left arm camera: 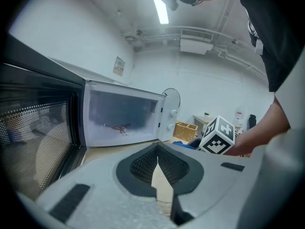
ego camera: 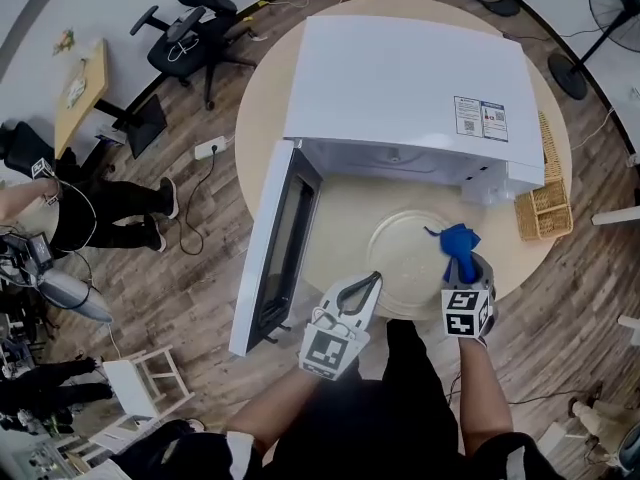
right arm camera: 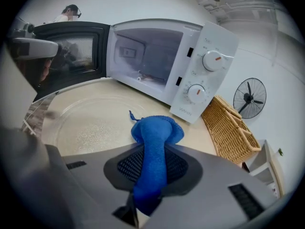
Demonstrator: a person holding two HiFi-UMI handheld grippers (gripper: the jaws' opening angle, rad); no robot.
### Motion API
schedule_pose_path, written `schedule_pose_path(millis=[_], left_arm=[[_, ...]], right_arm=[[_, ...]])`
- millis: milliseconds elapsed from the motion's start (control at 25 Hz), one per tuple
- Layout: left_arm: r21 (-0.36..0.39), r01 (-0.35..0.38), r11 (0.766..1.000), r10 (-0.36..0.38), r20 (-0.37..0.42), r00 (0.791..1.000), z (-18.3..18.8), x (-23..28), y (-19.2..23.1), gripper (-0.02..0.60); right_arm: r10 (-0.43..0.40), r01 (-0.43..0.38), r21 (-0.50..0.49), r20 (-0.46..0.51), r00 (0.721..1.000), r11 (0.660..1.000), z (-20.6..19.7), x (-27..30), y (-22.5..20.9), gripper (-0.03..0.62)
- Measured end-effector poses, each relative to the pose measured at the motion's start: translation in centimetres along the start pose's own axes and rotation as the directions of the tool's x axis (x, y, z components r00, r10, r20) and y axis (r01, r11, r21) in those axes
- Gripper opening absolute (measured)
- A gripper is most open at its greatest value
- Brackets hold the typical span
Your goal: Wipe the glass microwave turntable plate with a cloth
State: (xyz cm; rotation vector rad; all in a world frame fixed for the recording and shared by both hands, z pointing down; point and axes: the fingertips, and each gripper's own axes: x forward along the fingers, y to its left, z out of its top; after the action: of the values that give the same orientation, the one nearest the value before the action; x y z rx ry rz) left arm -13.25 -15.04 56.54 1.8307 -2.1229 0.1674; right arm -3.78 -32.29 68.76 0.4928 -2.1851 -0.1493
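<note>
The glass turntable plate lies flat on the round wooden table, just in front of the open white microwave. My right gripper is shut on a blue cloth, whose bunched end hangs over the plate's right rim. In the right gripper view the cloth runs out between the jaws of my right gripper, with the plate to its left. My left gripper is shut at the plate's near left rim. In the left gripper view my left gripper shows nothing between its jaws.
The microwave door stands swung out to the left of the plate. A wicker basket sits at the table's right edge, right of the microwave. An office chair and a person are off to the left, and a fan is at the far right.
</note>
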Motion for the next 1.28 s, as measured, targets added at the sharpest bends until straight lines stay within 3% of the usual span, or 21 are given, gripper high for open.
schedule_pose_path(millis=[360,720,960,1120,1280], left_arm=[[0.0,-0.034,0.999,0.034,0.01,0.999,0.3,-1.3,1.0,0.006],[-0.012,-0.062,0.998,0.062,-0.013,0.998,-1.2,-3.7,2.6,0.006],[-0.024,-0.063,0.998,0.064,0.003,0.998,-0.9,-4.5,3.0,0.006],[-0.077,-0.066,0.995,0.066,0.008,0.998,-0.9,-4.9,3.2,0.006],[-0.043,-0.047,0.998,0.046,-0.024,0.999,-2.1,-4.9,3.1,0.006]], right_arm=[[0.171,-0.175,0.019,0.122,0.978,0.984,4.4,-2.3,6.9,0.08],[0.336,-0.334,-0.037,0.129,0.933,0.942,6.5,-3.3,16.7,0.081],[0.347,-0.34,-0.087,0.078,0.935,0.936,5.2,-2.9,19.8,0.082],[0.333,-0.327,-0.09,0.072,0.94,0.941,5.1,-2.7,19.9,0.081],[0.318,-0.312,-0.096,0.059,0.946,0.945,4.4,-2.8,19.0,0.082]])
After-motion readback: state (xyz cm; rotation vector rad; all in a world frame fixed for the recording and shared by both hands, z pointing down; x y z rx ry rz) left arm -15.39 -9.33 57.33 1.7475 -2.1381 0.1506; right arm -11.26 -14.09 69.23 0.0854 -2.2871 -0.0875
